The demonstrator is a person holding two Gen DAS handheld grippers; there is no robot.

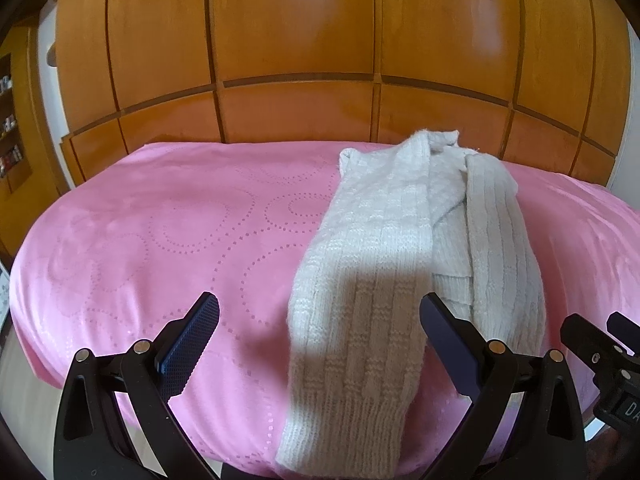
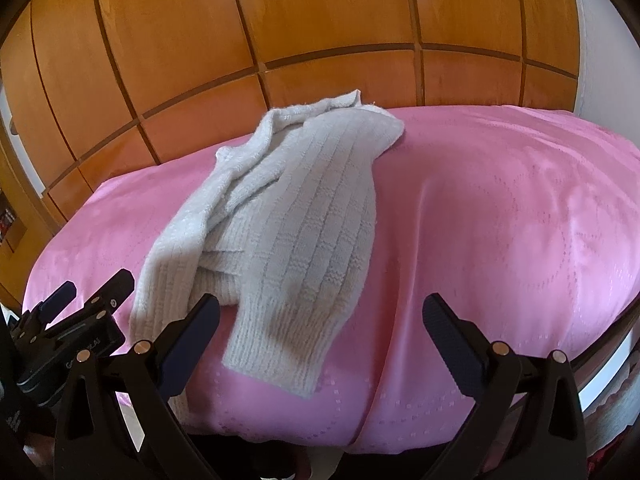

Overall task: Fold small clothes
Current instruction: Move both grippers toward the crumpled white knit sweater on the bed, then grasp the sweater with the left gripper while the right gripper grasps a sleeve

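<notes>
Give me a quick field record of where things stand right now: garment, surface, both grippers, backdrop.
garment: white knit sweater, lying partly folded lengthwise, both sides turned in over the middle
surface: pink bedspread with a dotted circle pattern
left gripper: jaws open, empty, near the sweater's closest end
right gripper: jaws open, empty, also at the near end
backdrop: wooden panelled wardrobe behind the bed
</notes>
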